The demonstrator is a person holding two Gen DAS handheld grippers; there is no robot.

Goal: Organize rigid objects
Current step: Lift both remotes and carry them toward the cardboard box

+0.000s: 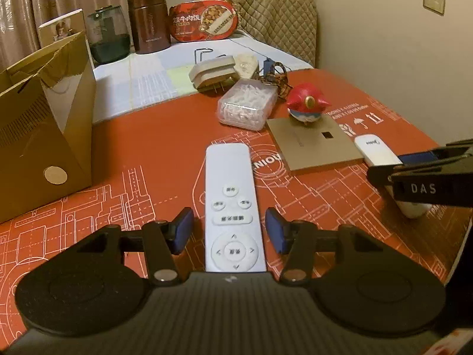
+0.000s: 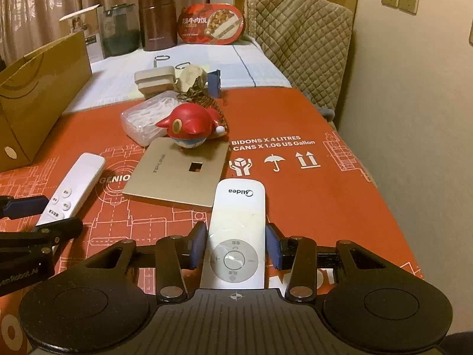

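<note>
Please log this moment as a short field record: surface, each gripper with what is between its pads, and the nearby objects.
surface: orange printed mat
left gripper: open, pads either side of the long white remote, clear gaps on both sides
right gripper: pads close against the sides of the Midea remote; contact looks likely, not certain
gold TP-Link panel: flat on mat, between the two remotes
red round figurine: standing on the panel's far edge
clear plastic box: behind the panel
brown paper bag: upright at left

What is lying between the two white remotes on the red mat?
In the right wrist view, a corner of the gold flat panel reaches in between the long remote and the Midea remote; otherwise bare red mat.
</note>
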